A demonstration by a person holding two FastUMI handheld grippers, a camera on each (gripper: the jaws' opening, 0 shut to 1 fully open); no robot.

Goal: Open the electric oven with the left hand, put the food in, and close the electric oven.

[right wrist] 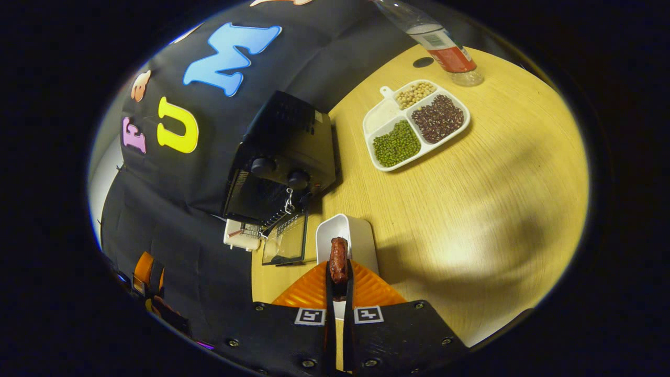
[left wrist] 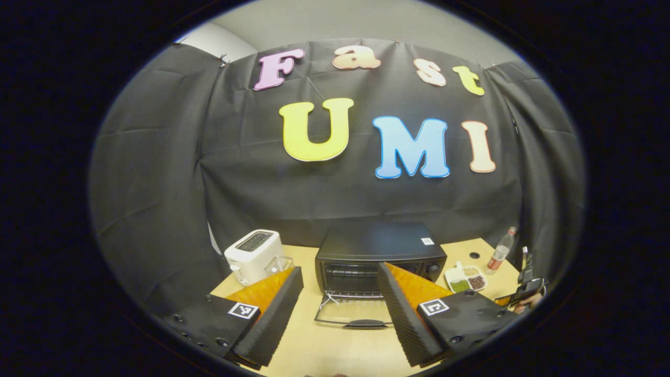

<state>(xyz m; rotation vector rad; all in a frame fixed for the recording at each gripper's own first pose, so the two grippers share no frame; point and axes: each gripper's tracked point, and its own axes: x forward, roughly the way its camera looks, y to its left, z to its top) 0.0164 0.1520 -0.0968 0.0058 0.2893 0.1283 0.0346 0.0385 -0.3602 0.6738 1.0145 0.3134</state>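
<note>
The oven (left wrist: 379,251) sits at the back of the table (left wrist: 335,348) against the black cloth, and its door (left wrist: 352,310) is already down, lying flat toward the front with the handle at its near edge — so the opening step looks done. The left gripper (left wrist: 340,309) hangs in front of that door with its fingers spread wide and nothing between them, framing the mouth of the oven; held back like this it leaves the way in free, and it is well placed to lift the door later. The right gripper (right wrist: 339,272) has its fingers pressed together on the food (right wrist: 338,266), a dark reddish sausage-like piece pinched near its lower end, so the rest stands out past the fingertips. It is held above a small white dish (right wrist: 346,238) on the table, just beside the open door as the right gripper view shows it, which suggests the piece came from that dish, though that is only a judgement. The grip low on the piece leaves the free end clear to go onto the rack first. A white toaster (left wrist: 254,255) stands to one side of the oven, a divided tray of beans (right wrist: 416,123) and a bottle (right wrist: 445,50) to the other, all well apart from the path — the remaining work is carrying the food in, letting go and shutting the door.
</note>
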